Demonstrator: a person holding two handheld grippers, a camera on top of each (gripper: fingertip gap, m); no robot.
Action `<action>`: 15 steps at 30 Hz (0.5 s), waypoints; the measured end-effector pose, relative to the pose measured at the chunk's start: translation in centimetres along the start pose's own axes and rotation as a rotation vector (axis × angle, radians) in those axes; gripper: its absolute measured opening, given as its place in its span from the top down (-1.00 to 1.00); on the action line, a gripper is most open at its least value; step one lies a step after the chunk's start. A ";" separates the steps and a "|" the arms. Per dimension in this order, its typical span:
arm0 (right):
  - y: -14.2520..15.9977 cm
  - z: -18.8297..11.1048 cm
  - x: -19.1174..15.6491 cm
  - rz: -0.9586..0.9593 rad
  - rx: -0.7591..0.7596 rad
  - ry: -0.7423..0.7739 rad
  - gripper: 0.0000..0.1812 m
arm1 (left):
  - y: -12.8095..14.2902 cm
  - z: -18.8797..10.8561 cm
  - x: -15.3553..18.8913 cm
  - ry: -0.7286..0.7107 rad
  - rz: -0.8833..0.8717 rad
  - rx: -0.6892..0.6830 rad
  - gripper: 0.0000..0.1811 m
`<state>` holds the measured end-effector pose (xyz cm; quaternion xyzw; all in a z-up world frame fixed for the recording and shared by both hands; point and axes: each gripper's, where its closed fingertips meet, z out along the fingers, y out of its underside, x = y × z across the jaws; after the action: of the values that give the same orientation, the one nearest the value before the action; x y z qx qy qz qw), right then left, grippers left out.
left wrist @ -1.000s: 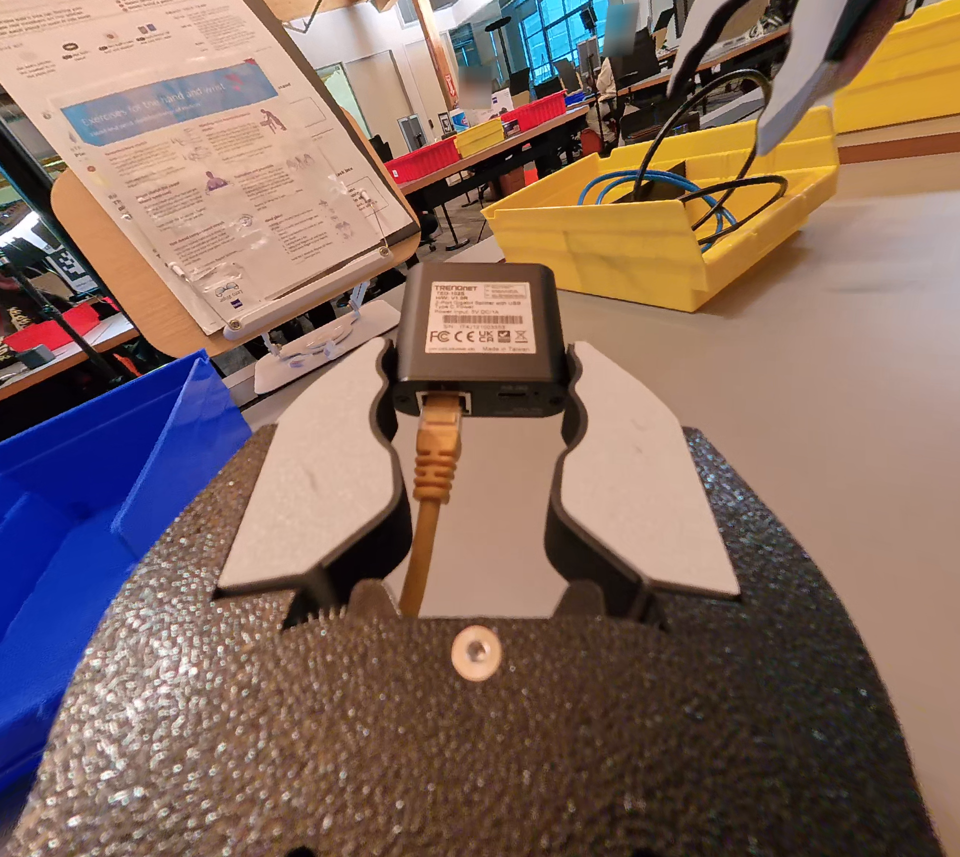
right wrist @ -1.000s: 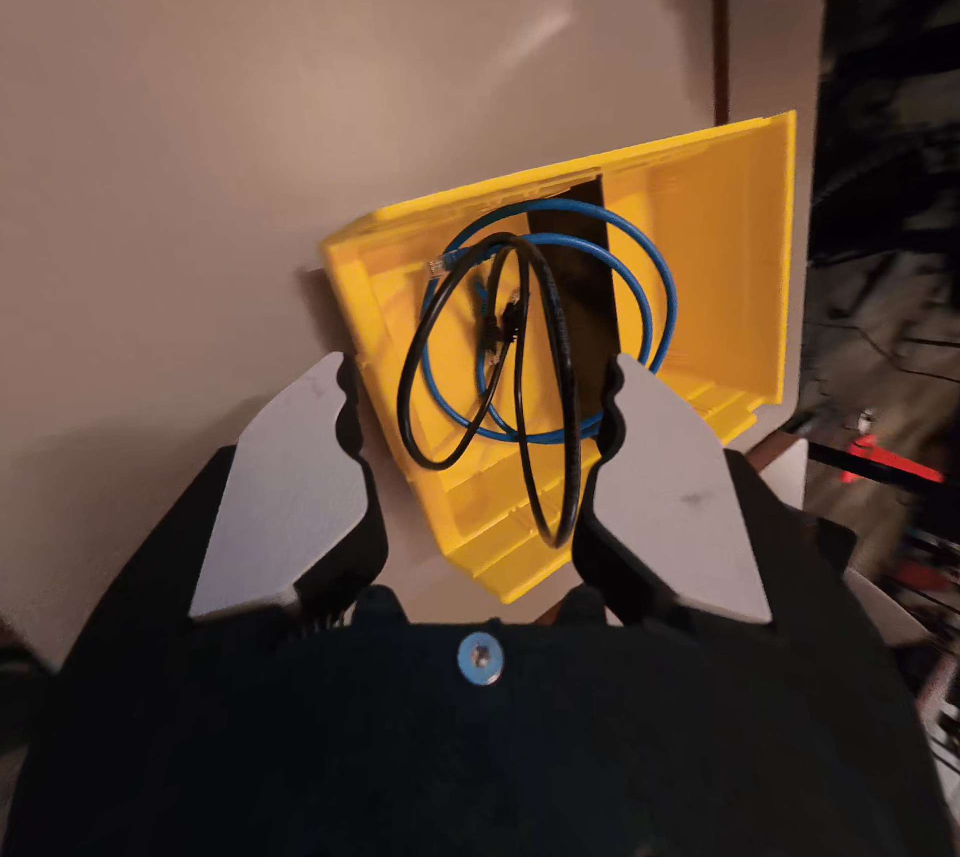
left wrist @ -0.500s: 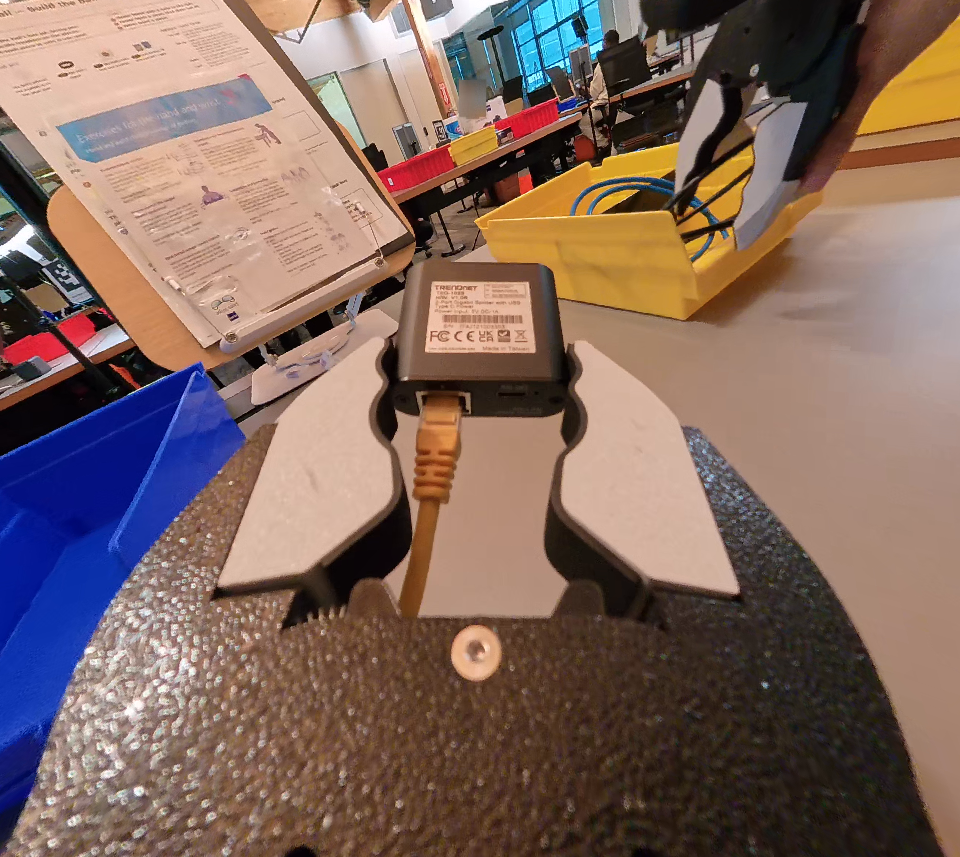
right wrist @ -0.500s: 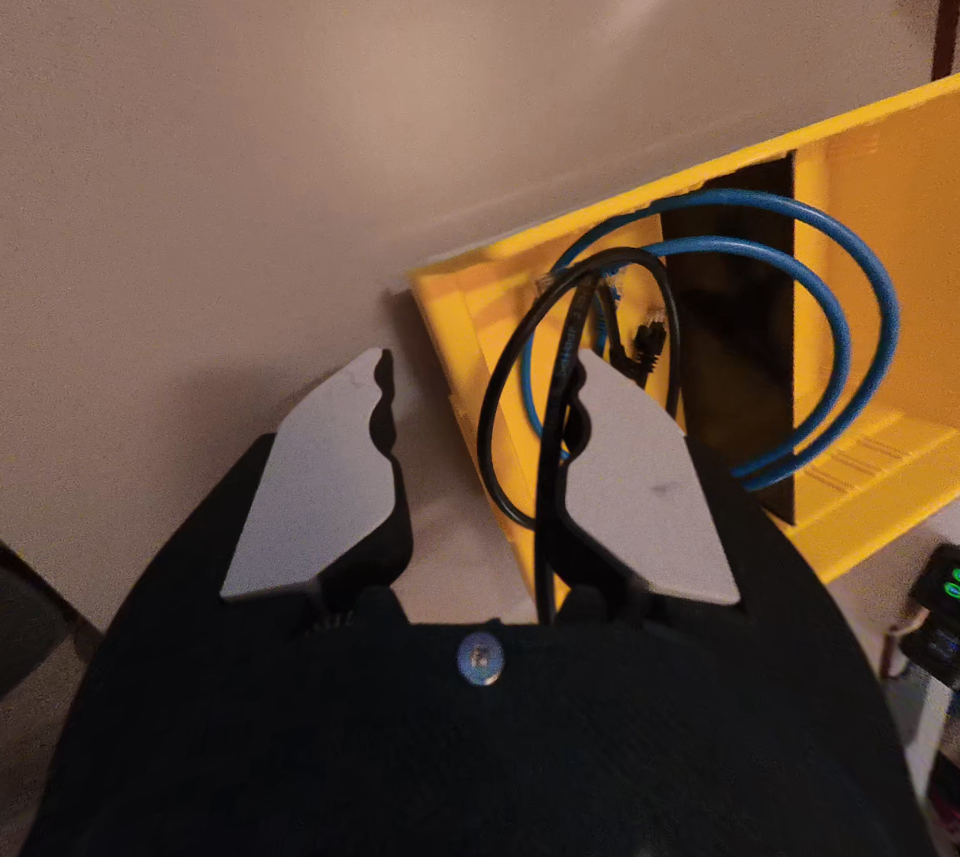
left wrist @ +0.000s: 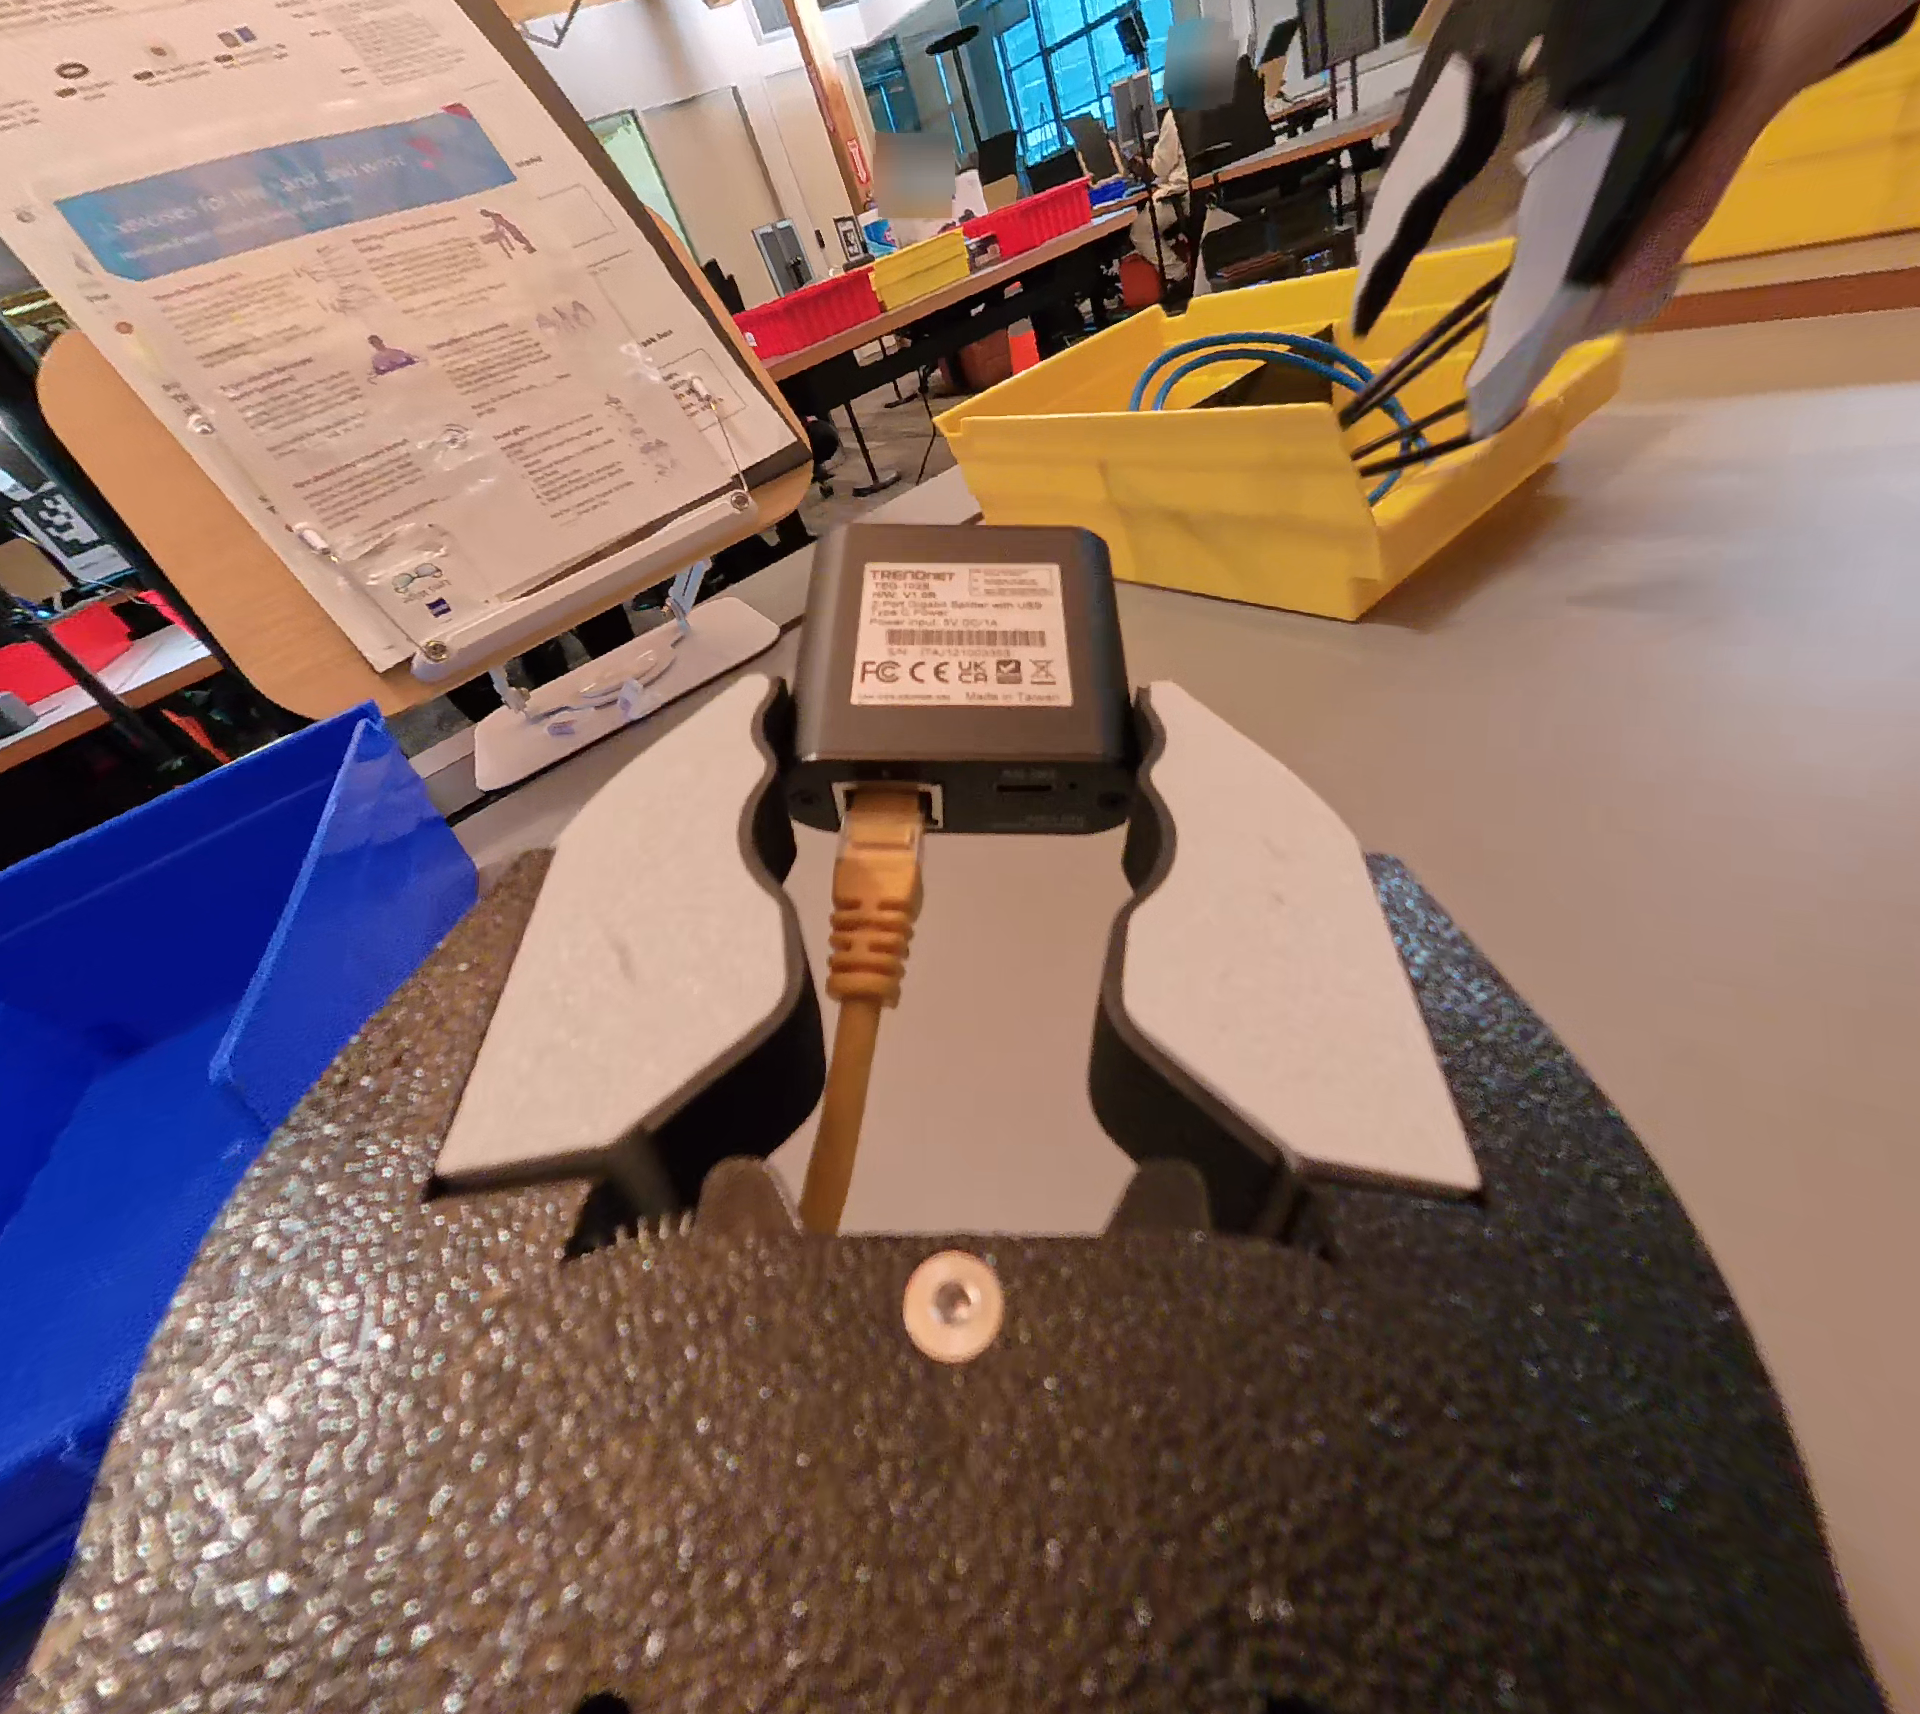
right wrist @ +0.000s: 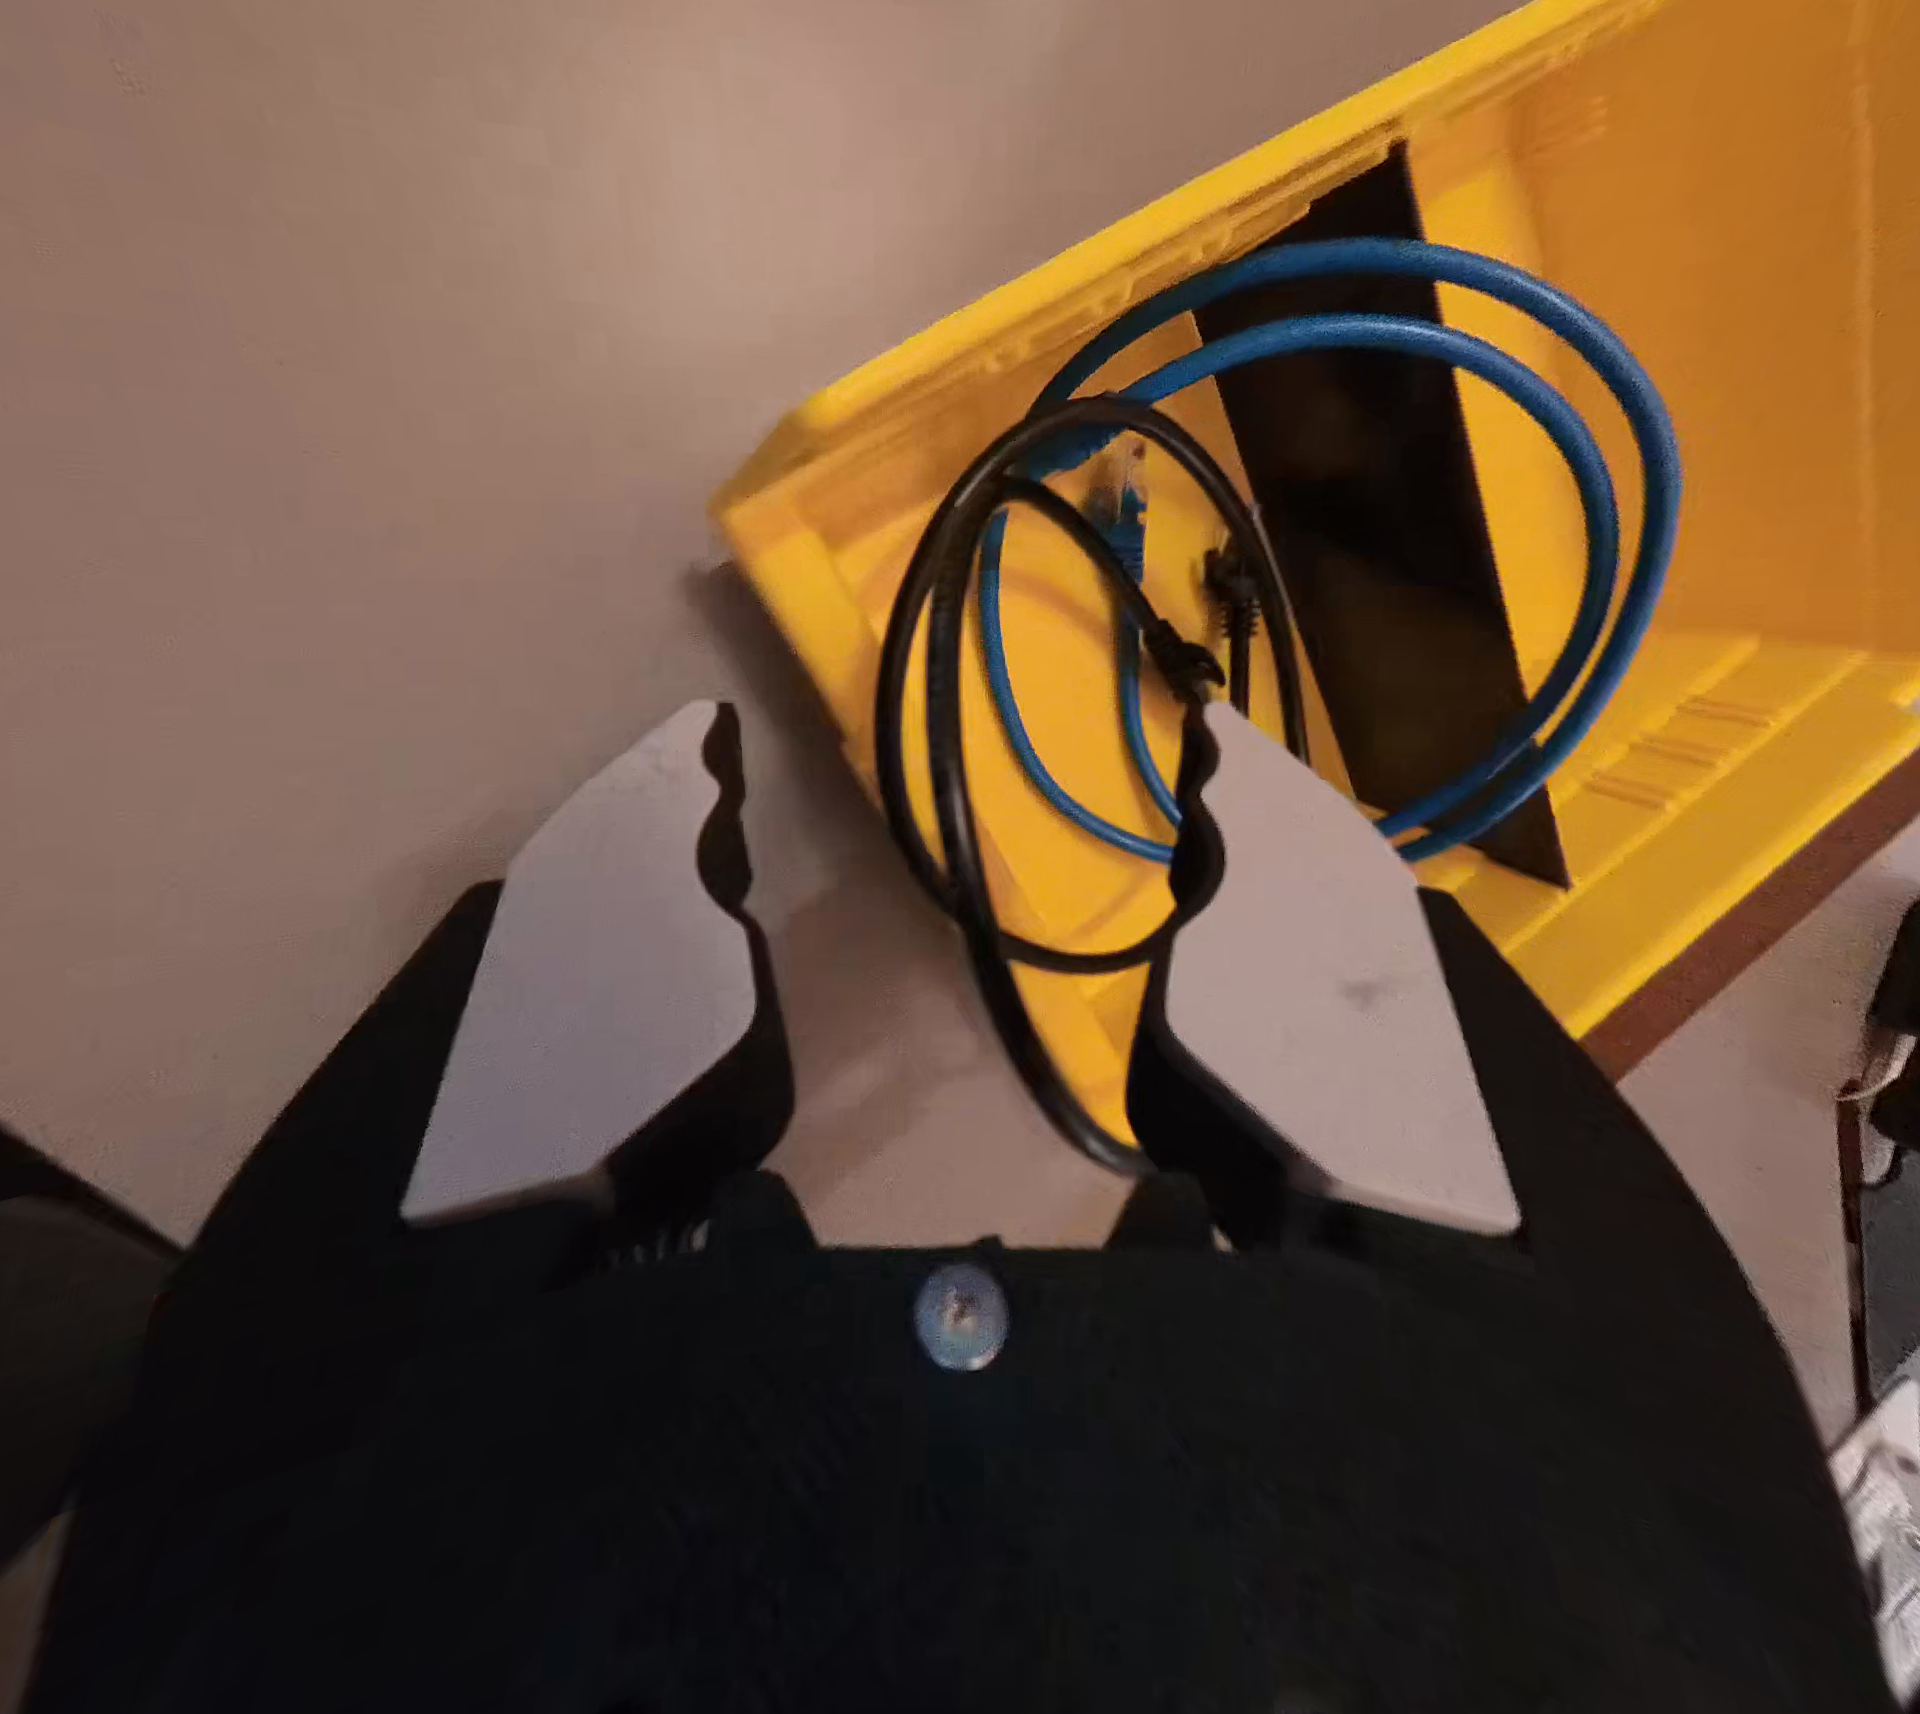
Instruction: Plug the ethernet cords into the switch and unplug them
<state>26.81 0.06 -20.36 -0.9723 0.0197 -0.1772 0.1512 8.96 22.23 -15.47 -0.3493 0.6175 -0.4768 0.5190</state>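
Observation:
My left gripper [left wrist: 961,734] is shut on a small black switch [left wrist: 961,656] and holds it just above the grey table. An orange ethernet cord [left wrist: 873,916] is plugged into the switch's left port and runs back between the fingers. My right gripper [right wrist: 961,724] is open over the near corner of a yellow bin [right wrist: 1714,210]. The bin holds a coiled black cord [right wrist: 904,625] and a coiled blue cord [right wrist: 1621,438]. One black loop runs between the right gripper's fingers, close to the right finger [right wrist: 1299,937], and is not pinched. The right gripper also shows in the left wrist view [left wrist: 1455,345].
A blue bin [left wrist: 156,989] stands at the left. A tilted stand with a laminated sheet [left wrist: 364,293] is behind it. The yellow bin [left wrist: 1195,511] sits on the grey table [left wrist: 1558,833], with a black divider [right wrist: 1371,521] inside. Another yellow bin [left wrist: 1818,158] is far right.
My right gripper has come down to the yellow bin's near corner, and a loop of the black cord now lies between its fingers. The left gripper and switch have stayed put.

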 end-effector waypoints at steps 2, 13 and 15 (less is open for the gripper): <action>-1.4 -2.9 -0.5 0.012 0.104 0.056 0.05 | 0.3 0.1 -0.1 0.001 -0.013 -0.013 0.33; -20.8 -5.5 -15.3 0.602 1.009 -0.620 0.03 | -2.2 0.3 1.5 -0.003 0.037 0.044 0.33; -21.6 -5.9 -15.9 0.663 1.086 -0.762 0.00 | -2.4 0.2 1.7 0.025 0.046 0.043 0.33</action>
<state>9.53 20.48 -14.01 -0.6977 0.1682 0.2428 0.6527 8.65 19.88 -13.67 -0.3175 0.6215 -0.4822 0.5295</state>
